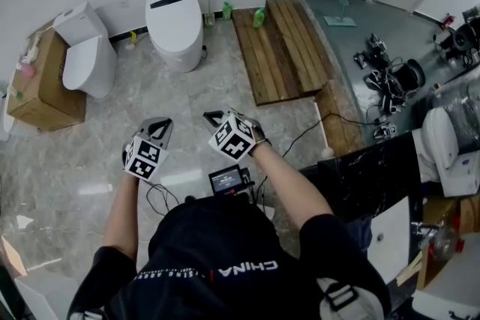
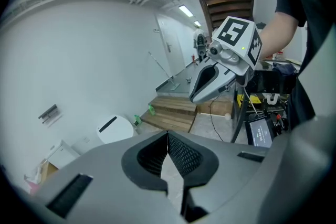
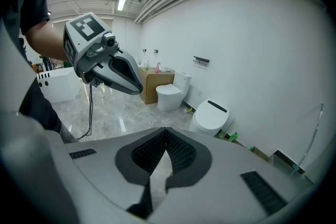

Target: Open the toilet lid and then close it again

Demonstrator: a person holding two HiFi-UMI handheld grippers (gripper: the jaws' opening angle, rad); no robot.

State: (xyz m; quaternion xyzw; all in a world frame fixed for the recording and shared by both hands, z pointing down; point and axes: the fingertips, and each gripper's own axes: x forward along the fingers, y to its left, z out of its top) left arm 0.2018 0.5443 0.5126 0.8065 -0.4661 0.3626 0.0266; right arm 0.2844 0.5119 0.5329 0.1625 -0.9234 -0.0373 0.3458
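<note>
Both grippers are held out over the marble floor point(image 1: 67, 168), well apart from the fixtures. The left gripper point(image 1: 158, 124) has its jaws pressed together with nothing between them. The right gripper point(image 1: 213, 116) is likewise closed and empty.

A round white toilet point(image 1: 178, 49) stands against the far wall with its lid point(image 1: 174, 11) down (a dark strip runs across the top). Nothing lies on the floor between the grippers and it. To its left a second toilet point(image 1: 88, 64), also with its lid down, sits beside a cardboard box point(image 1: 37, 86). To its right are two green bottles point(image 1: 259, 17). Beyond them a wooden platform point(image 1: 281, 41) steps up to a raised grey area where a mop point(image 1: 341, 11) stands. A cable point(image 1: 300, 139) trails over the floor toward a small screen point(image 1: 227, 180) near the person's body.

The person's torso hides the floor directly beneath. The dark gear on the raised area is too small to identify. White objects at the right edge are cut off by the frame.
</note>
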